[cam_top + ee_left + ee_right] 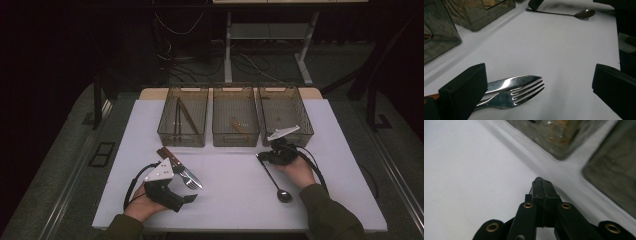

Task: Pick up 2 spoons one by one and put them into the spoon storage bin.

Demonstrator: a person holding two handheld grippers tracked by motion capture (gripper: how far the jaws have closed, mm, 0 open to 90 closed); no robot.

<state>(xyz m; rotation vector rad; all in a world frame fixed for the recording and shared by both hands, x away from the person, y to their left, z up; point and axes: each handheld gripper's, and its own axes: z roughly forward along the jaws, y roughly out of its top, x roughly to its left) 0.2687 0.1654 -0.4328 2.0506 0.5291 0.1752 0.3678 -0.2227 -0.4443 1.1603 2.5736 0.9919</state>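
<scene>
Carrying the long-handled steel spoon [274,178] by its handle tip in your clenched right gripper [262,157], keep it level toward the right-hand smoky translucent plastic bin [285,116], while your left gripper [190,198] rests released beside the fork [511,96].

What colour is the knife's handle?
Reddish-brown, wood-like; the knife shows it best in the high view, beside the fork.

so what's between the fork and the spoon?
Bare white table between fork and spoon, shown in the high view and the left gripper view.
</scene>
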